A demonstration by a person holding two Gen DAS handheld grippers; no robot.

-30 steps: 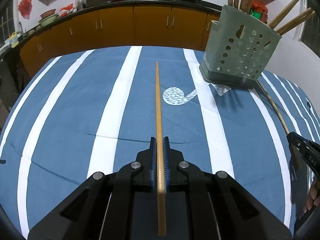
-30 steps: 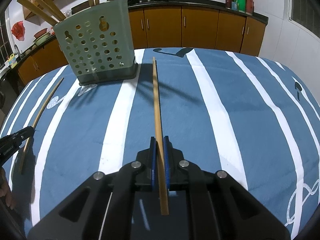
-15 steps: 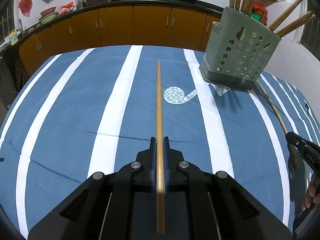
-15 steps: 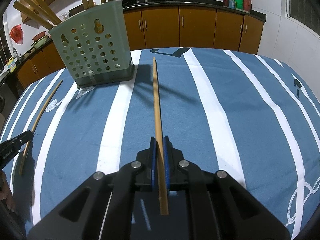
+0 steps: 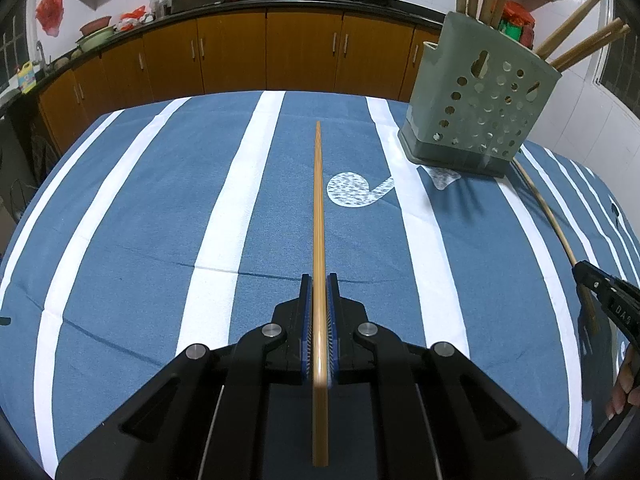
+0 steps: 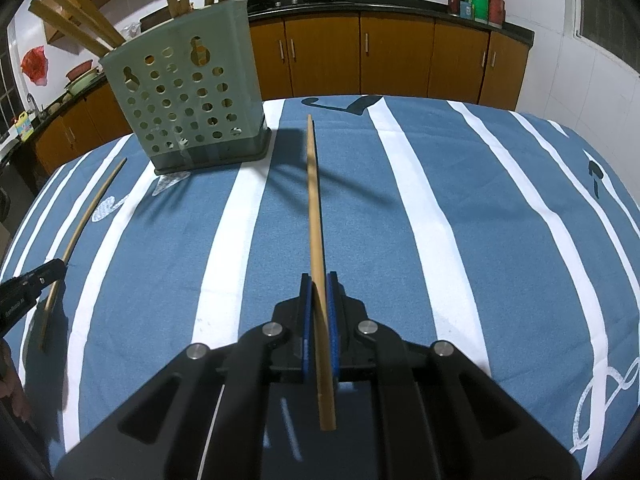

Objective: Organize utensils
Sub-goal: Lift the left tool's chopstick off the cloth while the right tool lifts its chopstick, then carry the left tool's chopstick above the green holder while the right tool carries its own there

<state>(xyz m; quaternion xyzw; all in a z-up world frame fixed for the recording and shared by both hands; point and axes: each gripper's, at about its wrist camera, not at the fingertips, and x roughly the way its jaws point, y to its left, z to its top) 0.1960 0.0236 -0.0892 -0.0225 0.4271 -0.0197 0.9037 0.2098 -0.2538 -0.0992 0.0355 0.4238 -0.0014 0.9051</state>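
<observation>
Left gripper (image 5: 319, 280) clamped on a chopstick (image 5: 318, 216), left of the green perforated holder (image 5: 476, 120). Right gripper (image 6: 319, 280) clamped on a second chopstick (image 6: 314, 200), right of the holder (image 6: 192, 108). More chopsticks (image 6: 76, 20) upright inside it.

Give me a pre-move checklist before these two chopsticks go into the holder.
1. Left gripper shut on its chopstick: ok, stick runs straight out between the pads.
2. Right gripper shut on its chopstick: ok, though the stick sits slightly skewed in the jaws.
3. Holder upright on the cloth: ok.
4. Room in the holder: cannot tell; several chopsticks already stick out, and the opening is not visible.
5. Tips clear of the holder: ok, both point past its sides.
6. Grippers apart from each other: ok, each shows only at the other view's edge.
</observation>
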